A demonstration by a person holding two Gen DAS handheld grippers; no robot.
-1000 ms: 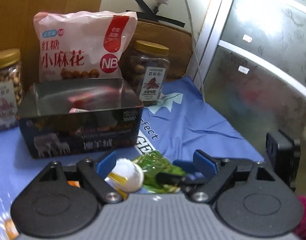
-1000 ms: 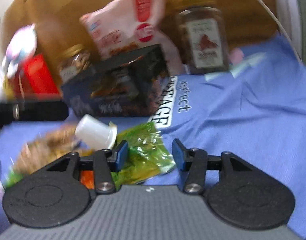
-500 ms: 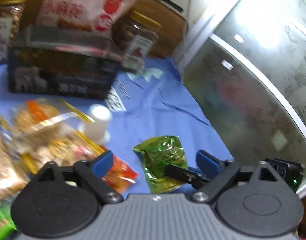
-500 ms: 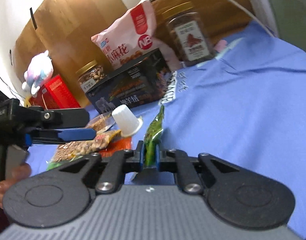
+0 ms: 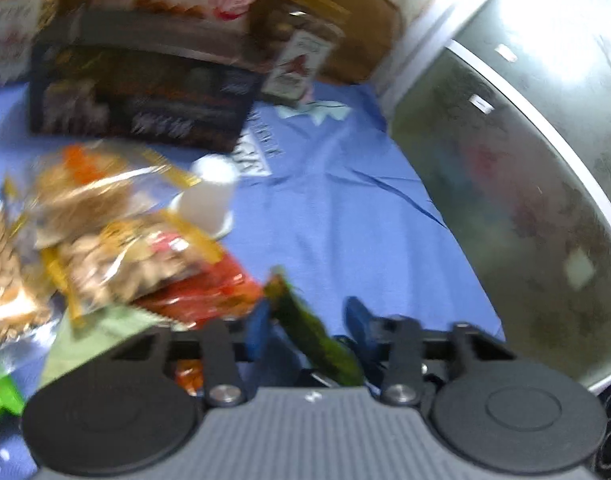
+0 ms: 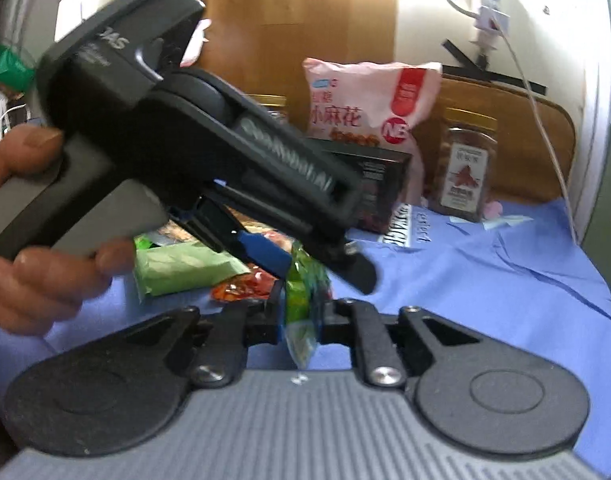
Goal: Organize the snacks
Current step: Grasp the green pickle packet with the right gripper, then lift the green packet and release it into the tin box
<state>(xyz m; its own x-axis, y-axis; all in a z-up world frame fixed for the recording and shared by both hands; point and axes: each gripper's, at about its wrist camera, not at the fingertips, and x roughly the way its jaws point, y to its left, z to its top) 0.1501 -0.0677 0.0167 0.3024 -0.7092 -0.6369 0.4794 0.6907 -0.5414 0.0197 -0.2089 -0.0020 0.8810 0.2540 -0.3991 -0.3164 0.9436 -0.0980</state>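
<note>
Blue cloth (image 6: 485,280) covers the table, and above it a green packet (image 6: 301,304) stands on edge, pinched between the fingers of the right gripper (image 6: 301,320). Across it reaches the left gripper (image 5: 309,328), fingers spread wide on either side of the packet. Behind lie one white cup (image 5: 207,196), one dark box (image 5: 141,104), two jars and one pink bag (image 6: 369,108).

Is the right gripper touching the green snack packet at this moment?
Touching. The right wrist view shows the right gripper shut on the green snack packet, the packet standing pinched edge-on between its fingers.
</note>
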